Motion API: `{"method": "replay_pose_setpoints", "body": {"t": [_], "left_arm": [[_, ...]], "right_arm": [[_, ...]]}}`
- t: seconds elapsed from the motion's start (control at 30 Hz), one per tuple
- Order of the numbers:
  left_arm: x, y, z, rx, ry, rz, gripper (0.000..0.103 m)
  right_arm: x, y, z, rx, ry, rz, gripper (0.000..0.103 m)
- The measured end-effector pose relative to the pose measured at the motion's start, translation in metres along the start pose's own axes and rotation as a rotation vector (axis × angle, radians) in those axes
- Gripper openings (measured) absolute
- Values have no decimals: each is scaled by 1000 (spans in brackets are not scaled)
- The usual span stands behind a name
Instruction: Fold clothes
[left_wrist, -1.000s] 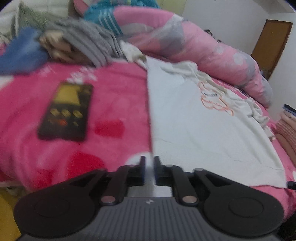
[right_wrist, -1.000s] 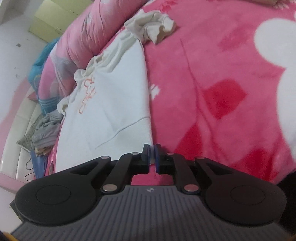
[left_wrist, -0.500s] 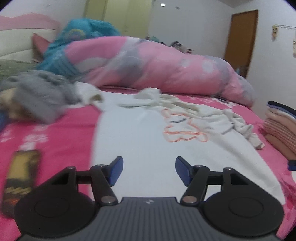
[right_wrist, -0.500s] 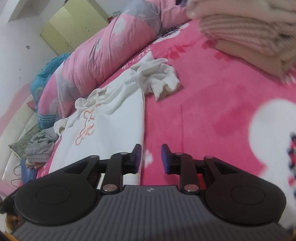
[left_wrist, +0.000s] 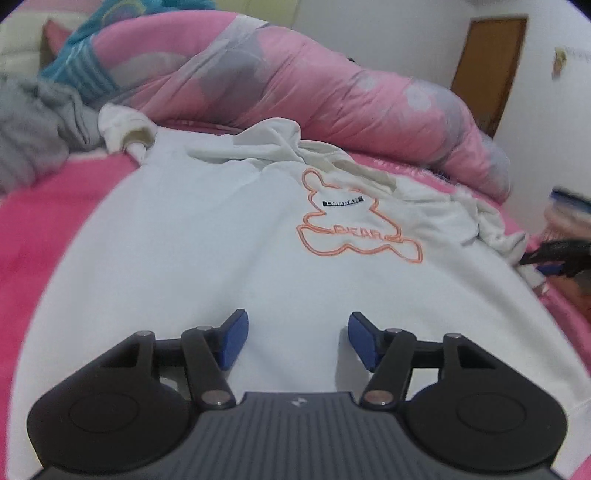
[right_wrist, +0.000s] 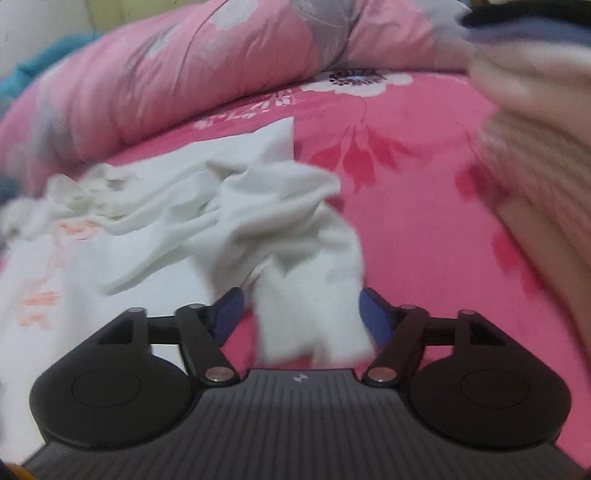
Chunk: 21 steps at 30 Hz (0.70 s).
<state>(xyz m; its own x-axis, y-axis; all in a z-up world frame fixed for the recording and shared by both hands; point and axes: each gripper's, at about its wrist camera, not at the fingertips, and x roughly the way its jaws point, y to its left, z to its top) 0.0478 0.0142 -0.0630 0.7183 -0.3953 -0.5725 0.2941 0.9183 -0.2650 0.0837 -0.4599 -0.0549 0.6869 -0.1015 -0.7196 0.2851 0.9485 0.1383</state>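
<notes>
A white sweatshirt (left_wrist: 221, 240) with an orange bear outline (left_wrist: 354, 225) lies front up and spread flat on the pink bedspread (left_wrist: 55, 206). My left gripper (left_wrist: 297, 338) hovers open over its lower body, nothing between the fingers. The left sleeve (left_wrist: 125, 129) is bunched at the far left. The right sleeve (right_wrist: 295, 229) lies crumpled. My right gripper (right_wrist: 299, 314) is over that sleeve's end with its jaws opening, and the cloth lies between the fingers without being pinched. In the left wrist view the right gripper (left_wrist: 554, 258) shows at the right edge.
A rolled pink quilt (left_wrist: 332, 85) runs along the far side of the bed. Grey clothes (left_wrist: 29, 133) are heaped at the far left. A stack of folded garments (right_wrist: 535, 147) stands close on the right. A brown door (left_wrist: 487, 66) is in the back wall.
Both grippers were shut on the sweatshirt's hem edges and have opened. The left moved in over the shirt's body. The right swung across to the crumpled right sleeve.
</notes>
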Motion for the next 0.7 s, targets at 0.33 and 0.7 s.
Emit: {"method": "replay_pose_setpoints", "body": {"t": [0.33,0.7], "left_arm": [[-2,13,-5,-61,-48,-58,62],[-2,15,-7,-74,-60,-71,62]], "right_arm": [[11,4,53,-54,-70,-114,11],[30,7,217,-141,-342,-521,20]]}}
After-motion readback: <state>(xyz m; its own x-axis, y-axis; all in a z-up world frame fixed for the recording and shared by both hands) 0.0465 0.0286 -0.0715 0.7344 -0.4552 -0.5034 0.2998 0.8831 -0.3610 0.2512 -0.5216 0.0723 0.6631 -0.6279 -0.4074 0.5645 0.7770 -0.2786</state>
